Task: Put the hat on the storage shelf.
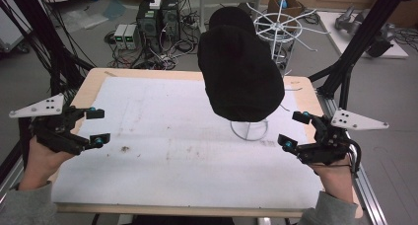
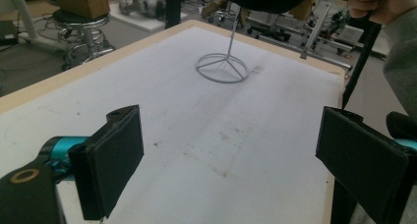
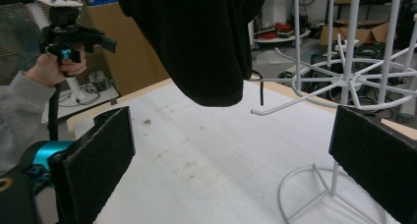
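A black knit hat point(image 1: 241, 74) hangs over a white wire stand point(image 1: 250, 130) on the counter point(image 1: 162, 151), a little toward two o'clock from the counter's middle in the high view; the hat hides the stand's top, and only the thin post and round base ring show beneath it. The hat's lower edge hangs clear of the white counter surface. The left tool point(image 1: 97, 126) sits at nine o'clock, over the counter's left edge, held in the person's left hand point(image 1: 42, 161), its jaws spread wide with nothing between them. The right tool point(image 1: 295, 130) sits at about four o'clock, near the right edge, held in the right hand point(image 1: 337, 178), also released and empty. Both tools point inward toward the stand and are well apart from the hat. In the left gripper view the base ring point(image 2: 222, 68) lies ahead at twelve o'clock, beyond the open jaws. In the right gripper view the hat point(image 3: 196, 42) hangs at twelve o'clock, above and between the pads point(image 3: 101, 160), with the stand's white post point(image 3: 342, 111) at three o'clock.
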Tool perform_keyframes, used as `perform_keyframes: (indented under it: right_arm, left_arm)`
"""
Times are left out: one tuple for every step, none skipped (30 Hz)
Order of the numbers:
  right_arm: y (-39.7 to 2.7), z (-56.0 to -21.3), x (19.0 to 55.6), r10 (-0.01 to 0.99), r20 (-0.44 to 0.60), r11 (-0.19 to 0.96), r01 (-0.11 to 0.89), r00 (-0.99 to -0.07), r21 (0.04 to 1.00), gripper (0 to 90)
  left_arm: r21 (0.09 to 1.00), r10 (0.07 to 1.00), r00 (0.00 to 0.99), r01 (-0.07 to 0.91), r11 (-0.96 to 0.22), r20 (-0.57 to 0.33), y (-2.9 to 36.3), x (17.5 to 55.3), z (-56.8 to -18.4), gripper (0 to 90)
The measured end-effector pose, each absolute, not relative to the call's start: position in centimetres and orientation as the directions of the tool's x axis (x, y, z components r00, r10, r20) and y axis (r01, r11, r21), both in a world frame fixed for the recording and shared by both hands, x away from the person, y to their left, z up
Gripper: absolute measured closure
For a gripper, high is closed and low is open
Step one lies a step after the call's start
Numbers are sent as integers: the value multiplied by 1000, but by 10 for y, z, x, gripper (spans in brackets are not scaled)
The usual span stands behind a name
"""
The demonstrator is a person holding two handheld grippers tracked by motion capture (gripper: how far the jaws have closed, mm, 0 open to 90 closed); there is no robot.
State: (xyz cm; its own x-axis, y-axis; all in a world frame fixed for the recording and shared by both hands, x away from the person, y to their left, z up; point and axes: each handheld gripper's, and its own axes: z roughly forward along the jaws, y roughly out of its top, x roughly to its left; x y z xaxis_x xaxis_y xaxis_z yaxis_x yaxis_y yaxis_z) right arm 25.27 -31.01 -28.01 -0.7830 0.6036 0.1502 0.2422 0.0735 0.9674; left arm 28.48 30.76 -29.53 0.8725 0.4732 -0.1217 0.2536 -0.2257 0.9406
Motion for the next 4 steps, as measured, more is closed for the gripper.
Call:
perform_keyframes:
  right_arm:
    - [-310,-280,253,604,150,73,242,-783,967,23]
    - [-309,-280,252,607,153,73,247,-779,966,23]
    - [-309,-280,253,610,148,77,244,-779,967,23]
    - [-308,-280,252,611,148,77,244,-778,967,23]
  left_arm:
    - [942,483,868,251,-223,-117,310,283,-297,109]
    - [942,492,863,252,-221,-116,312,282,-298,110]
    - [943,501,858,251,-217,-113,314,281,-298,109]
    - [945,512,852,249,-213,-109,316,281,-298,109]
